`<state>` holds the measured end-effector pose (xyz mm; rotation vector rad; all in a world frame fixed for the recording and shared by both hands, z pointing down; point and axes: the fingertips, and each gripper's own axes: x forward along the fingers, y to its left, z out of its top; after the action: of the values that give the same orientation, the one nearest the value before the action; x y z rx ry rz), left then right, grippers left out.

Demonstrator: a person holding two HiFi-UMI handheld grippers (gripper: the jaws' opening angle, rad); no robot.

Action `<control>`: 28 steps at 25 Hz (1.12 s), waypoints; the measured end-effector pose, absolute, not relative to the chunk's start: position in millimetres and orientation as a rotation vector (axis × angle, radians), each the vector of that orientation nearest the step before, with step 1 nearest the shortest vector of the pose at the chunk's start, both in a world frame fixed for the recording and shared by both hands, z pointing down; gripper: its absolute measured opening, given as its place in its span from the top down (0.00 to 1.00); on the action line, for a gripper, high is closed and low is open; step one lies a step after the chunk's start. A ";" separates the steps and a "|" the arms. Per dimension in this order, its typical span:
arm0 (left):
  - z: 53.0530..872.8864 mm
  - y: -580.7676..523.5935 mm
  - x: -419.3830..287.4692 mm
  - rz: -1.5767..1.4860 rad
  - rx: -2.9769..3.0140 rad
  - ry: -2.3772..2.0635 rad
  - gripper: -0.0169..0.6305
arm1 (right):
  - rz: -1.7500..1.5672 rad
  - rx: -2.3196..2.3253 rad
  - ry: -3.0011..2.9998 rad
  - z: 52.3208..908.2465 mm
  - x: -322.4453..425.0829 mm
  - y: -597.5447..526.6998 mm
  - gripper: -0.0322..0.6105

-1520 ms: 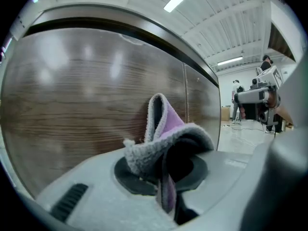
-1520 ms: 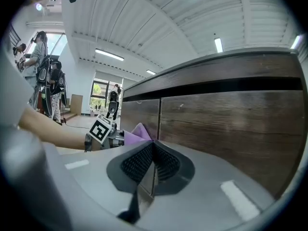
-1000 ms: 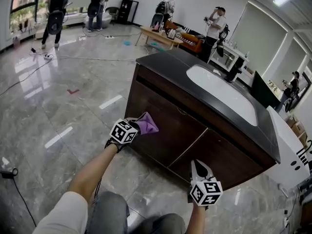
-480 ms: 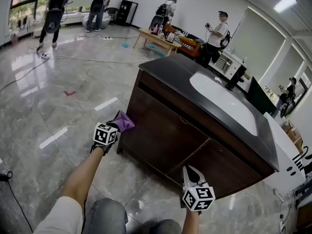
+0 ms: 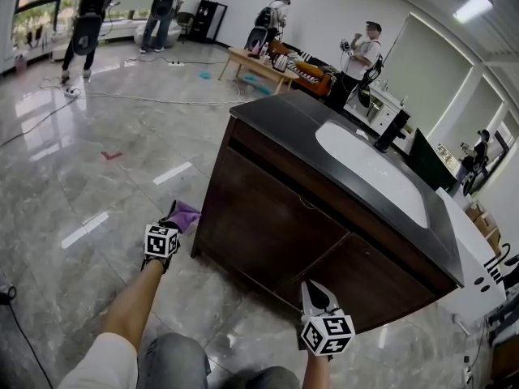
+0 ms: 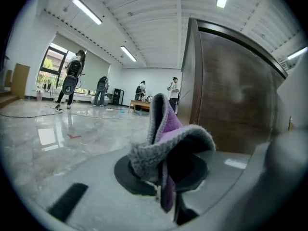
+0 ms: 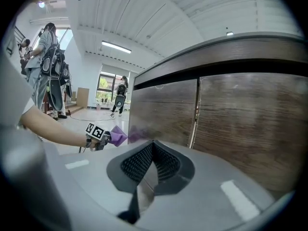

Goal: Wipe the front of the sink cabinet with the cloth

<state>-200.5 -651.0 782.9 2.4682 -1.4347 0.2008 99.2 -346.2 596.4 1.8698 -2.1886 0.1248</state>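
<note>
While tight on cloth (image 6: 169, 129), left tool (image 5: 172, 225)

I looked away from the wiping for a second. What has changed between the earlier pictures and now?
The left tongs, shut on the purple cloth, swept leftward along the front of the sink cabinet to its left corner and dropped a little lower. The right tongs stayed shut and empty, low in front of the cabinet. The cabinet itself looks unchanged.

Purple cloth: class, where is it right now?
In the head view the purple cloth sits lower left, clamped in the left gripper, beside the left front corner of the sink cabinet.
</note>
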 end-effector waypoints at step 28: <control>883.1 -578.6 -44.7 0.663 2.669 -1.024 0.91 | 0.160 1.990 -2.124 616.5 171.1 -300.1 0.94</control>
<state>-44.7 -578.6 883.1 2.6688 -1.0235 0.6630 171.1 -300.1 616.5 1.9899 -2.1244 0.1600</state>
